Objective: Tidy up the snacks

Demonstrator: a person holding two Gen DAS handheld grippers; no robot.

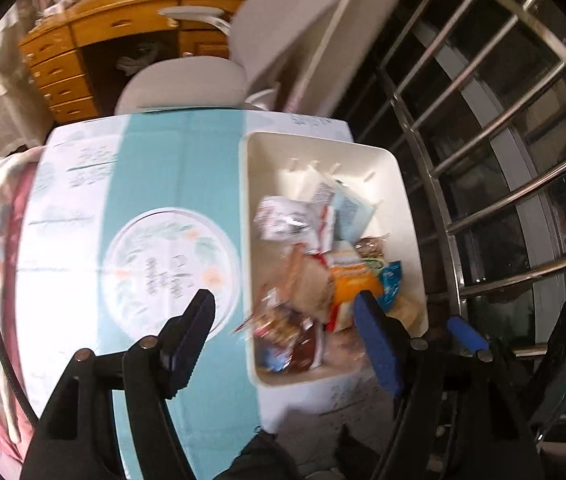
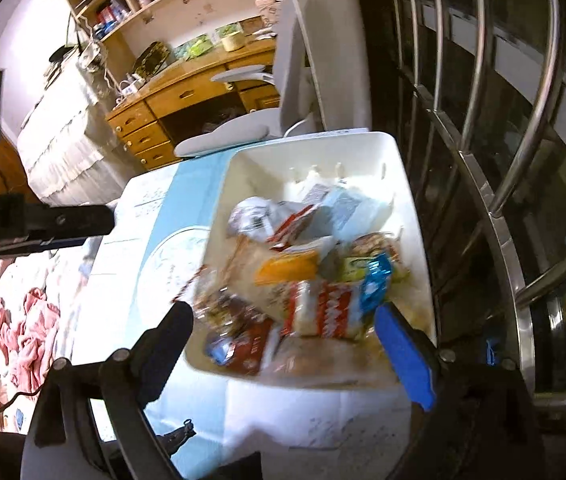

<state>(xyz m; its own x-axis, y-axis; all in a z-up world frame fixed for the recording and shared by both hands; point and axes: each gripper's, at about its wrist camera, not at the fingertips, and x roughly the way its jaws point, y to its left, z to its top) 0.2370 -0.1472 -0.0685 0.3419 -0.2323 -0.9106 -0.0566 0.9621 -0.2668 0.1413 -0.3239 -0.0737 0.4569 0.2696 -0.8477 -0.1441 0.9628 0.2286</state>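
A white bin [image 1: 399, 184] stands on the surface [image 1: 179, 168], which is covered by a cloth with a teal band and a printed round motif [image 1: 171, 268]. The bin sits at the window-side edge of the surface, just beside a curved metal railing [image 1: 495, 120]. The snacks [image 1: 323, 264] lie piled inside the bin, mostly toward its near end; the far end of the bin floor is bare. Within the pile, an orange packet [image 2: 287, 266] lies near the middle, a red-and-white packet [image 2: 323, 312] lies just on the near side of it, a blue wrapper [image 2: 377, 284] rests toward the railing-side wall of the bin, and a dark brown packet [image 1: 299, 344] lies at the near corner. Individual labels are too blurred to read. The left gripper [image 1: 289, 320] hovers above the near end of the bin with its jaws spread wide; nothing is between them, one finger hanging over the cloth and the other over the bin. The right gripper [image 2: 283, 336] hovers above the same end, its jaws likewise spread wide and empty, spanning the width of the bin. Beyond the bin, well apart from it, stand a grey chair [image 1: 183, 84] and a wooden desk [image 1: 83, 44] with drawers. A pink blanket [image 2: 27, 328] lies on the side of the surface opposite the bin.
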